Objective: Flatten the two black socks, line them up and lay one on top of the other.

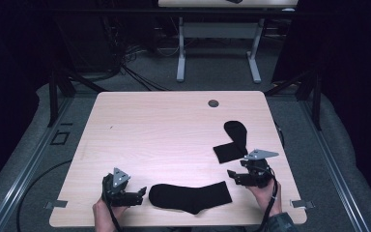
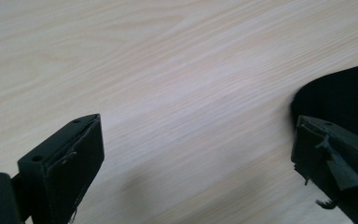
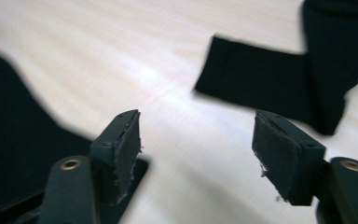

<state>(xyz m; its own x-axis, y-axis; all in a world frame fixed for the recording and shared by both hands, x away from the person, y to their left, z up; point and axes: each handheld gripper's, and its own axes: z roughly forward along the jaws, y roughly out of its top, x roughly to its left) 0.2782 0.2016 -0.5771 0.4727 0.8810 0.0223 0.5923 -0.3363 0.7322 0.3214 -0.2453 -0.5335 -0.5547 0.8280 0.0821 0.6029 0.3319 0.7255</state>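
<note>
A black sock [image 1: 191,196] lies flat near the table's front edge, its rounded end to the left. A second black sock [image 1: 233,142] lies folded at the right side of the table. My left gripper [image 1: 140,195] sits just left of the flat sock, pointing at it. In the left gripper view the gripper [image 2: 198,140] stands open over bare wood, with the sock's end [image 2: 340,98] beside the right jaw. My right gripper [image 1: 232,175] hovers between the two socks. In the right gripper view it [image 3: 196,135] is open, the folded sock [image 3: 261,74] ahead and the flat sock [image 3: 14,140] at left.
The light wooden table [image 1: 164,130] has a round cable hole [image 1: 213,103] near its far edge. Beyond it stands another table on white legs [image 1: 181,53], with cables on the floor. Dark frames flank both sides.
</note>
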